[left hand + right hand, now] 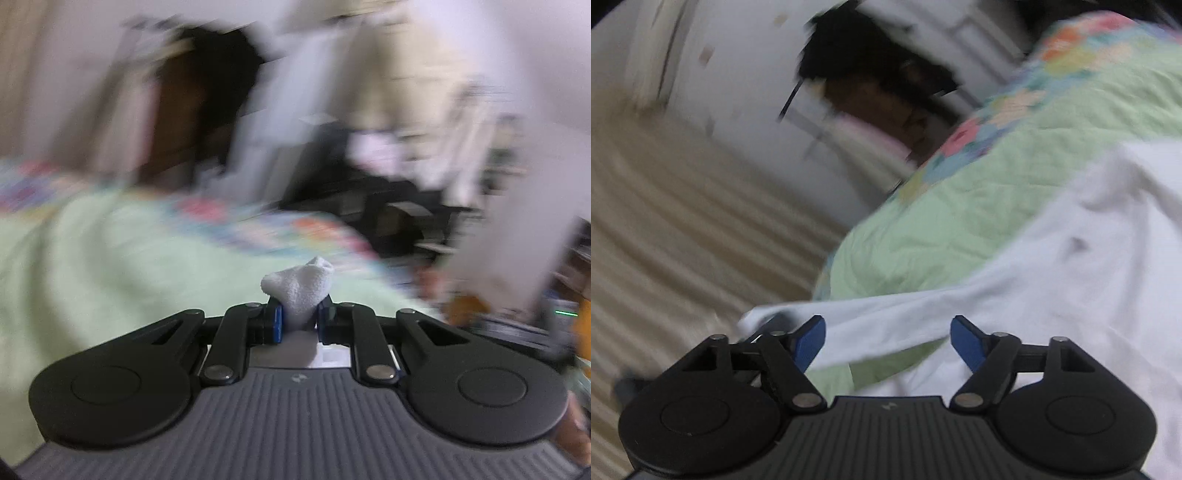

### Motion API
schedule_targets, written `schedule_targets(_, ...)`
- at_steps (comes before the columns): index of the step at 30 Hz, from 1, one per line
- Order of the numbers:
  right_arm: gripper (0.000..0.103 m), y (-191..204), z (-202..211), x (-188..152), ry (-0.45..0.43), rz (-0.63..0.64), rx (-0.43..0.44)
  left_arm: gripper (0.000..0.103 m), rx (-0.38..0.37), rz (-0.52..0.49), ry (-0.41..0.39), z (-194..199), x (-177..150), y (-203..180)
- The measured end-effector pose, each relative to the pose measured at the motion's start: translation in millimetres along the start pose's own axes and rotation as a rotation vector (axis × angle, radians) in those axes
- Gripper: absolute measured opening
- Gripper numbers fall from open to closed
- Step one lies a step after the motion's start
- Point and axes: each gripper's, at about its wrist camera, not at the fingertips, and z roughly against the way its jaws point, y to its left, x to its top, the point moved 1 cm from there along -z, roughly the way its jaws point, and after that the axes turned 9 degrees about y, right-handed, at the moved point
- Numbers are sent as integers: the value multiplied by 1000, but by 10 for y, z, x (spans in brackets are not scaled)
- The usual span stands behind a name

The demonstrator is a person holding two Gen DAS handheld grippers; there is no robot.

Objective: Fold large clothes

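A bunched tuft of white cloth sticks up between the blue pads of my left gripper, which is shut on it above the pale green bedspread. In the right wrist view the white garment lies spread over the green bedspread, one long strip of it running left in front of my right gripper. That gripper is open, blue pads wide apart, with the strip lying just beyond them and not pinched. Both views are blurred.
The bedspread has a flowered patchwork border. Dark furniture and clutter stand beyond the bed on the right. A person's dark hair shows past the bed's far edge, and a beige ribbed floor lies to the left.
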Motion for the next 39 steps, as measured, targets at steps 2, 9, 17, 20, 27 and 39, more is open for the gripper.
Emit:
schedule_targets(2,81,-220,313,-71,-33,-41,-7,22,-83,-90,49,-2,-183,-382)
schedule_targets(9,86,-1123,1188,-362,-93,-187,-127,27,-23,-525,550,-541,-1485,-1391)
schedule_targets(17,80,-887,420,-40,110,66,-162,27,29,-468,634,-709,-1640,-1316)
schedule_targets(20,71,-779,-45,209,148,119,-155,27,30,-474,629,-703,-1655,-1347)
schedule_targets(27,8,-937,-775,361,261,97,-226,27,75,-476,603,-687,-1538,-1345)
schedule_targets(39,40,-904,858,942,-17,174,-279,78,-170,-277,691,-1054,-1166,-2067)
